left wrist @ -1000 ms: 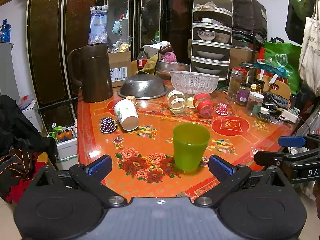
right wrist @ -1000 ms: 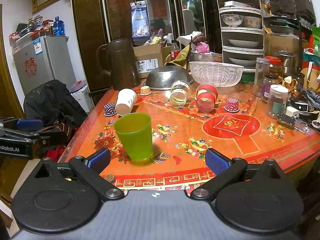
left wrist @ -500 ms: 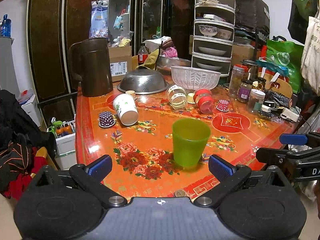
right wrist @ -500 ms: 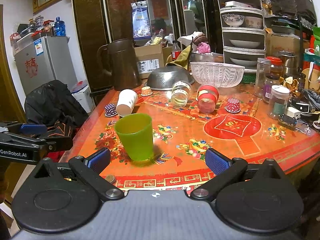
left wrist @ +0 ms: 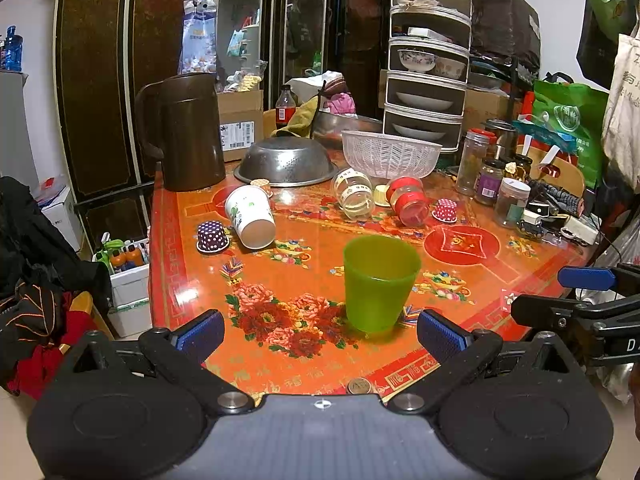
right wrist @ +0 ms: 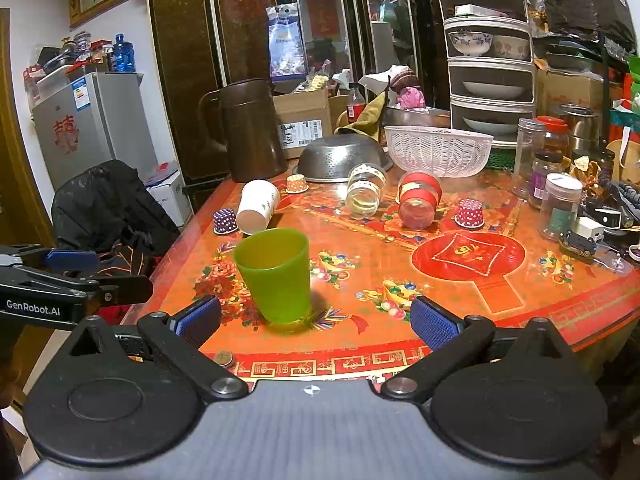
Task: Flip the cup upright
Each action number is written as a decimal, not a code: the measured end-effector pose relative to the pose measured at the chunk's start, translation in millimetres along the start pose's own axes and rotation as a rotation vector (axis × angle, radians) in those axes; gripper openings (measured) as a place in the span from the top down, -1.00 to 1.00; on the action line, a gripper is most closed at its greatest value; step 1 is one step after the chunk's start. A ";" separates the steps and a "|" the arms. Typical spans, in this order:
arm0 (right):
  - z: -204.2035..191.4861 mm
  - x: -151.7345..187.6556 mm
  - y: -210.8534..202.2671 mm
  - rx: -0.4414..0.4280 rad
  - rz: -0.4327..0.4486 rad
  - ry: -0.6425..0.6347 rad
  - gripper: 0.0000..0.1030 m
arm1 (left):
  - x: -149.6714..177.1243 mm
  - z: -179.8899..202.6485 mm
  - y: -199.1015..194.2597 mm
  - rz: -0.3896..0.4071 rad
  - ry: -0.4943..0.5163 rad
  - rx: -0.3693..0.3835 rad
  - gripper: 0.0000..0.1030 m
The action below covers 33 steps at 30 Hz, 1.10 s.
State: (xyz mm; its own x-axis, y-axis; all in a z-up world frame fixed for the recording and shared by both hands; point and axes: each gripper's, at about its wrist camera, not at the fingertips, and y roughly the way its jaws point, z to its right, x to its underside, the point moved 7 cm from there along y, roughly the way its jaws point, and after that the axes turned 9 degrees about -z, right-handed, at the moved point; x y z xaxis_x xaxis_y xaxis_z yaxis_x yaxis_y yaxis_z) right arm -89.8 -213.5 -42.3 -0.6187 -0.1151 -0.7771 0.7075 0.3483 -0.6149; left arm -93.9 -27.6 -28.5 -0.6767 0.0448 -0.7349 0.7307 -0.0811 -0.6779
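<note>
A green plastic cup [left wrist: 378,282] stands upright, mouth up, on the orange floral table [left wrist: 460,304] near its front edge; it also shows in the right wrist view [right wrist: 276,274]. My left gripper [left wrist: 320,332] is open and empty, just in front of the cup and apart from it. My right gripper [right wrist: 316,320] is open and empty, the cup ahead of its left finger. A white paper cup [left wrist: 250,216] lies on its side further back, also in the right wrist view [right wrist: 258,206].
Two jars [left wrist: 354,198] [left wrist: 408,202] lie on their sides mid-table. A brown jug [left wrist: 190,136], an upturned steel colander [left wrist: 286,162] and a white basket [left wrist: 390,154] stand at the back. Small cupcake cases [left wrist: 212,236] and upright jars [left wrist: 512,202] are scattered. A coin [left wrist: 358,386] lies at the front edge.
Both grippers have drawn back slightly from the table. The green cup has stayed upright in place.
</note>
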 end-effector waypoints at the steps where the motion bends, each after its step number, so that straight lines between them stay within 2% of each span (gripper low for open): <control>1: -0.2 0.0 0.0 0.000 0.000 0.000 -0.98 | 0.1 -0.3 0.0 0.000 0.000 0.001 -1.00; 33: -0.5 1.8 2.6 -0.011 -0.005 0.014 -0.98 | 1.7 3.2 5.1 -0.014 0.004 0.003 -1.00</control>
State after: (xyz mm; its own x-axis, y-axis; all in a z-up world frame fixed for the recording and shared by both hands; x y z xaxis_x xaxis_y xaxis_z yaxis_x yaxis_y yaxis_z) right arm -89.3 -212.3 -45.2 -0.6269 -0.1043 -0.7721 0.7008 0.3576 -0.6173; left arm -91.6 -31.1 -33.2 -0.6862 0.0497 -0.7257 0.7212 -0.0830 -0.6877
